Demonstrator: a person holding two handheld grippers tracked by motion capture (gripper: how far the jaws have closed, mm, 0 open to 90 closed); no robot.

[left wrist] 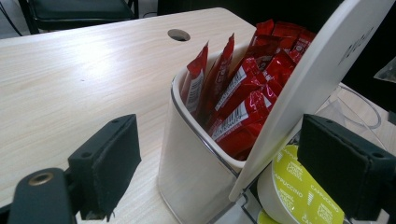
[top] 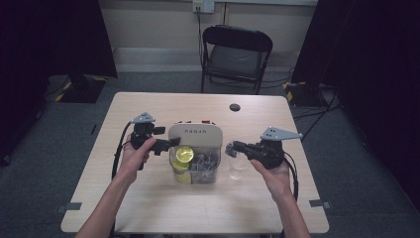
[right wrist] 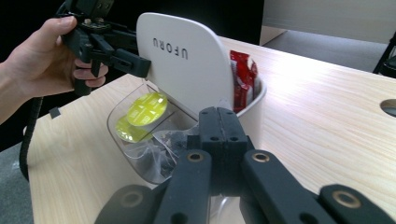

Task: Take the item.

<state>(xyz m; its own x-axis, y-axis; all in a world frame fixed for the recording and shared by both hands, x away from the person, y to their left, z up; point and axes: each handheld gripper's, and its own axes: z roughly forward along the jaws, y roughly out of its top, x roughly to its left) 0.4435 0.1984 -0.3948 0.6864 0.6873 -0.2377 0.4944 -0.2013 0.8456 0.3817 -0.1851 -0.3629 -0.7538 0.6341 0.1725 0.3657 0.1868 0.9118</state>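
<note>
Organizer sits mid-tabletop, lid tipped up so its pods are reachable. My left gripper, at its 9 o'clock, has jaws apart beside the lid. My right gripper, at 3 o'clock, has jaws together over a clear cup; whether it pinches the clear wrapper there, I cannot tell.

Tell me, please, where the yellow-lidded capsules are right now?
The yellow-lidded capsules sit in the organizer's clear front compartment, on its left side, beside the left gripper.
</note>
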